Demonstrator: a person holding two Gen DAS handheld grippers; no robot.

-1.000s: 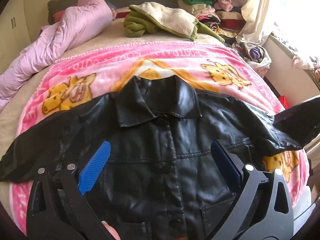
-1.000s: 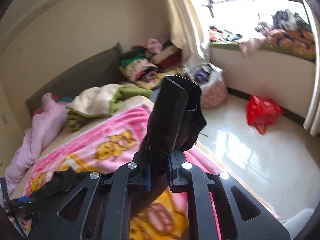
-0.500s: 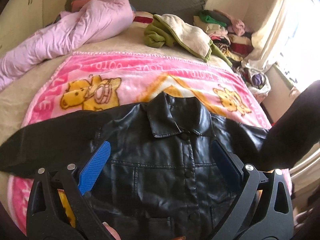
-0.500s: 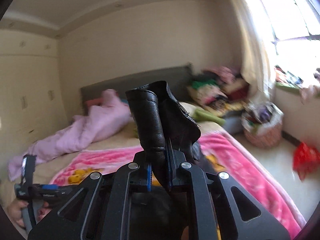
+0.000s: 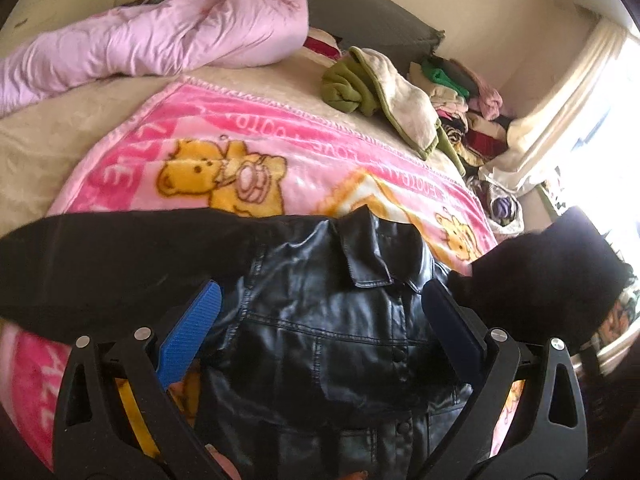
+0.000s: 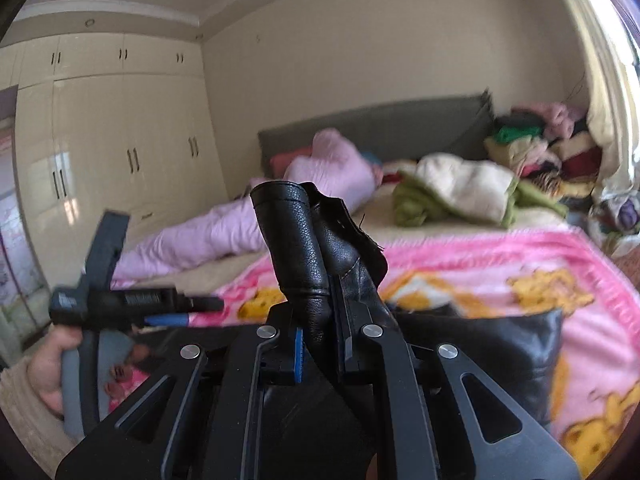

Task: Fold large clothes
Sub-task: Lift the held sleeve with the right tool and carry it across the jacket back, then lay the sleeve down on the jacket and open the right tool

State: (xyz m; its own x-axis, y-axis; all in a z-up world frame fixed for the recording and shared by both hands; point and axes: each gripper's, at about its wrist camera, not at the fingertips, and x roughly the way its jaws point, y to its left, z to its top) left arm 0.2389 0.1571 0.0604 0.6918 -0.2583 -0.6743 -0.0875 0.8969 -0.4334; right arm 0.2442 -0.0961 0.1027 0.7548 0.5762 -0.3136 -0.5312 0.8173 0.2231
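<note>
right, my right gripper [image 6: 320, 344] pinches the jacket [image 5: 332, 328] sleeve [image 6: 304, 248], lifted over the blanket [image 5: 280, 140]; left gripper [image 5: 320, 320] hovers open above the chest. next: lay the sleeve across.

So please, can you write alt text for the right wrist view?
The right gripper is shut on the cuff of a black leather jacket sleeve, held above a pink cartoon-bear blanket on a bed. At left, a hand holds the left gripper.
</note>
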